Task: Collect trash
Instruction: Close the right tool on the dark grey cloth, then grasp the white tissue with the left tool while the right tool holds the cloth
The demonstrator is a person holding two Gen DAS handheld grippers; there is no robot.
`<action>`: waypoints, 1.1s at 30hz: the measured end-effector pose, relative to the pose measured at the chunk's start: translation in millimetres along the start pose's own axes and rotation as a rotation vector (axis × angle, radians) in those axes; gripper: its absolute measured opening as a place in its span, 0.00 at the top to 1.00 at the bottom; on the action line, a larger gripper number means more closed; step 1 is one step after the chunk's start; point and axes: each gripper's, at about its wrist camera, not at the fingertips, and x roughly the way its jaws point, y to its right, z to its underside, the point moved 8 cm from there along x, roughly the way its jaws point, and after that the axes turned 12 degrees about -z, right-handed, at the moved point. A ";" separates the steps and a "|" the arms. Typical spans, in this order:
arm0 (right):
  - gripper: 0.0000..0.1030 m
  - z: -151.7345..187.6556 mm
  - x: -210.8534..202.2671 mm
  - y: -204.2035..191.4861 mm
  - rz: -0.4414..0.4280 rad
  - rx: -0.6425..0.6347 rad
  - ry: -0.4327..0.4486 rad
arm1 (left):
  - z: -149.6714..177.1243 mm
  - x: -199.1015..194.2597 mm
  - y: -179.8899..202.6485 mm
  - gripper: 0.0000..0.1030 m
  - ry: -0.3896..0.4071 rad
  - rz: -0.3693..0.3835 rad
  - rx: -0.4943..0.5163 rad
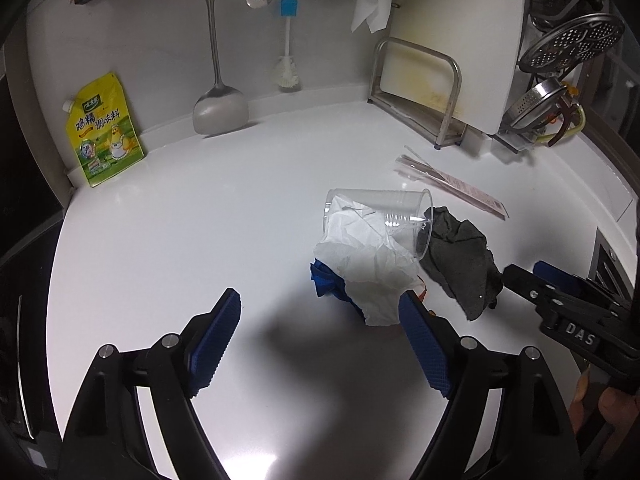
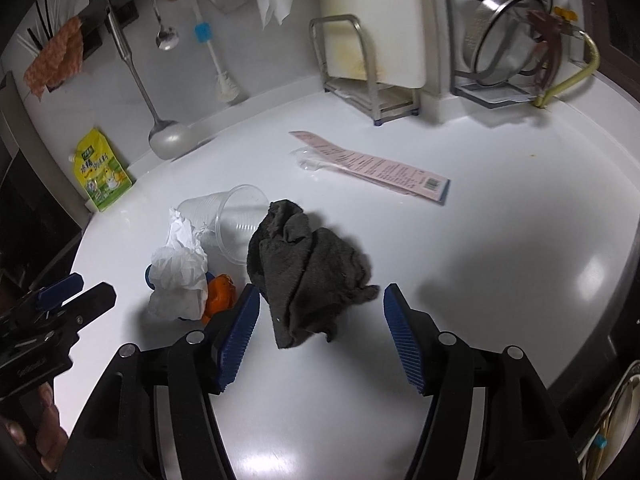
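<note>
Both grippers hover over the white counter (image 1: 160, 240), jaws spread, nothing between the pads. Right gripper (image 2: 320, 332) is lined up on the dark rag (image 2: 308, 276), which lies just beyond its tips, near edge reaching in between them; long axis runs near-to-far. Left gripper (image 1: 320, 332) is nearer the white tissue (image 1: 368, 264); that sits at its right finger, off centre. Count: one rag, one tissue, one clear cup (image 1: 384, 216) tipped over, one pink strip (image 2: 372, 168) far right, blue and orange scraps under the tissue.
</note>
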 end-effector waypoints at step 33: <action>0.84 -5.7 0.7 11.4 0.007 0.019 0.015 | -0.9 22.9 23.7 0.21 -0.027 0.038 -0.010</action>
